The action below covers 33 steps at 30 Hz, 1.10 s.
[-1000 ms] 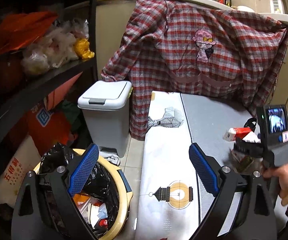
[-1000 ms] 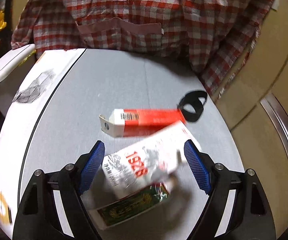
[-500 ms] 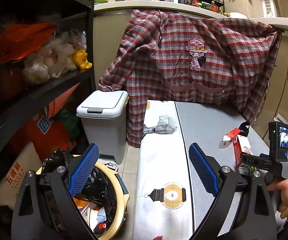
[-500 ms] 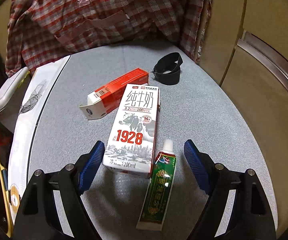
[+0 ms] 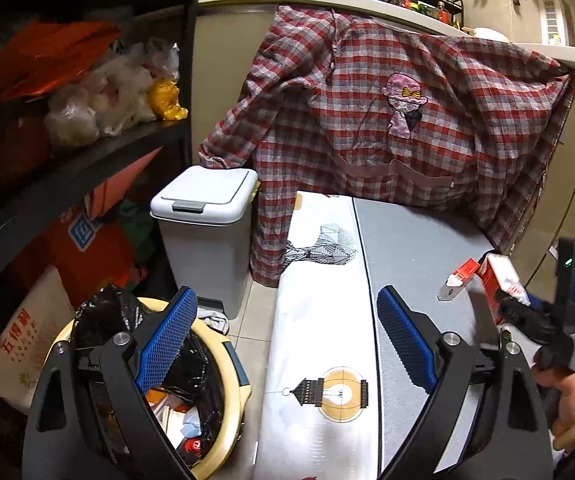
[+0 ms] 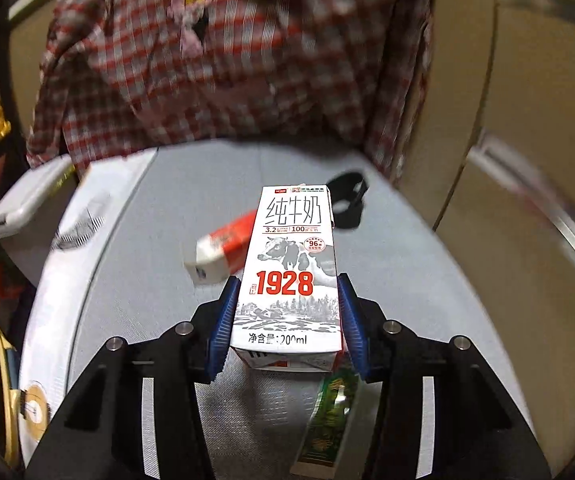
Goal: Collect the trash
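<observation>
Two blue pads of the right gripper (image 6: 285, 314), wide apart half a second ago, have just been closing and now press the milk carton (image 6: 291, 268), lifted off the grey surface (image 6: 159, 280). Left gripper (image 5: 283, 346) hangs wide, empty, by the bin (image 5: 231, 364).

Red box (image 6: 223, 254): motion-blurred, partly behind the milk carton (image 6: 289, 268). Green tube (image 6: 325, 420): print unreadable. Plaid shirt (image 6: 223, 60): blurred

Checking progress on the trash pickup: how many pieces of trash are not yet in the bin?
3. The milk carton is clamped in the right gripper; the red box lies on the table behind it; the green tube lies below it. Others may be hidden.
</observation>
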Each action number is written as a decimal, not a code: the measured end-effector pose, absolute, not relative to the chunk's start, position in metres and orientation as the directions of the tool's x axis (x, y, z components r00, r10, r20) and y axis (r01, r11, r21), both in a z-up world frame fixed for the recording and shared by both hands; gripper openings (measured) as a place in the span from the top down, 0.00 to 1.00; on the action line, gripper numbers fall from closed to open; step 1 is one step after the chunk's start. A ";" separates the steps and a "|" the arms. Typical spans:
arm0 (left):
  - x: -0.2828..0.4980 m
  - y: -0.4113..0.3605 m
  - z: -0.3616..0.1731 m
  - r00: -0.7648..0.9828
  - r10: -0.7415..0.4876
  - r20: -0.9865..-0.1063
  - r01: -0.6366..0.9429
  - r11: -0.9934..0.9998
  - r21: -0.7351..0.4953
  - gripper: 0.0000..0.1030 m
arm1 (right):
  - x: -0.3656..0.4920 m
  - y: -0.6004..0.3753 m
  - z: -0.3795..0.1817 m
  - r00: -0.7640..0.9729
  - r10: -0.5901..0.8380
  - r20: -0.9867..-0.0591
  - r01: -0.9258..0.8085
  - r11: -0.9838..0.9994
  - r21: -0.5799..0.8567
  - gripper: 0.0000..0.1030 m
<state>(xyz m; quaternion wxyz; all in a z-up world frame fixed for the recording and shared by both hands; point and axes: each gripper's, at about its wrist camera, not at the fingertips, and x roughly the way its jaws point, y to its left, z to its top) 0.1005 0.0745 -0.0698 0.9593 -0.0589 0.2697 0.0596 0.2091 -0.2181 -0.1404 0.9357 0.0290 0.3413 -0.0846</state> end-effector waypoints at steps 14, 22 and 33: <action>0.119 0.014 -0.066 0.876 -0.054 -0.479 0.032 0.998 -0.052 0.14 | 0.141 -0.252 -0.059 0.827 -0.118 -0.550 0.194 0.978 0.082 0.53; 0.178 -0.059 -0.090 0.840 -0.189 -0.509 0.201 0.979 -0.032 0.14 | 0.129 -0.291 -0.058 0.812 -0.150 -0.565 0.258 0.959 0.117 0.53; 0.263 -0.127 -0.156 0.728 -0.284 -0.624 0.324 0.945 -0.052 0.14 | 0.154 -0.322 -0.089 0.731 -0.168 -0.661 0.329 0.936 0.125 0.53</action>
